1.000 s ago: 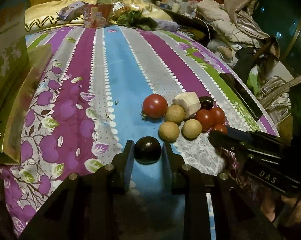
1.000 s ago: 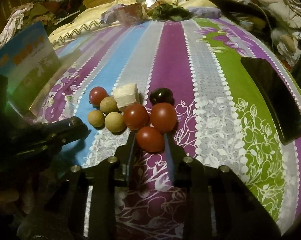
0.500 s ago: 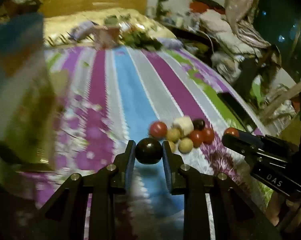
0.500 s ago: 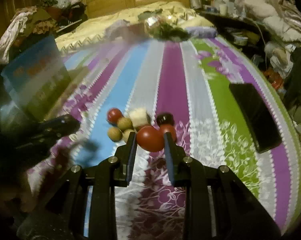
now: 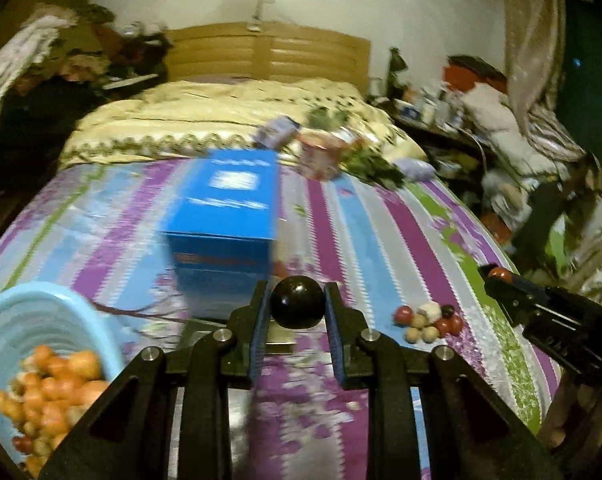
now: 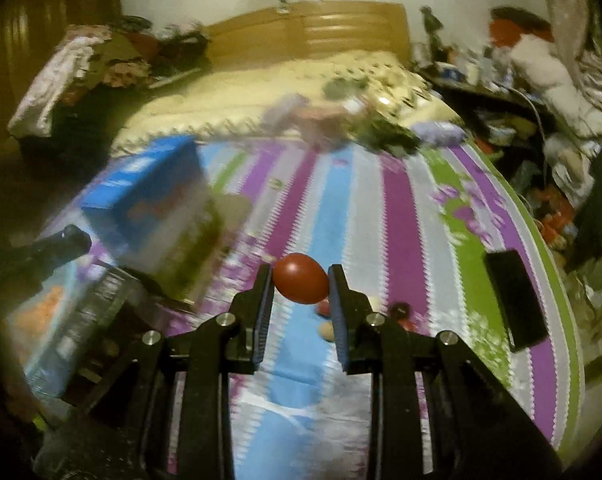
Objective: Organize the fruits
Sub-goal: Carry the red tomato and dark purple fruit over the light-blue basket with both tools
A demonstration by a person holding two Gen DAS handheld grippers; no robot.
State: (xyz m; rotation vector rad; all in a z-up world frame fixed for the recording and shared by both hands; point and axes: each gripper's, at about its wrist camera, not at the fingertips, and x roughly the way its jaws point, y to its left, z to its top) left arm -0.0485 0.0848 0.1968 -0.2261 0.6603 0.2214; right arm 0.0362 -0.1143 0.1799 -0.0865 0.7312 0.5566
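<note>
1. Left wrist view: the left gripper (image 5: 297,312) is clamped on a dark round fruit (image 5: 297,307), which has been lifted off the striped bedspread (image 5: 381,232). The remaining fruit pile (image 5: 427,320) is now seen well below and to the right. A blue basin (image 5: 29,312) holding orange fruits has come into view at the lower left, judged to be the destination.

2. Right wrist view: the right gripper (image 6: 300,285) is closed on a red fruit (image 6: 300,283), likewise raised clear of the bedspread (image 6: 401,208). The blue box (image 6: 149,204) is passed on the left.
</note>
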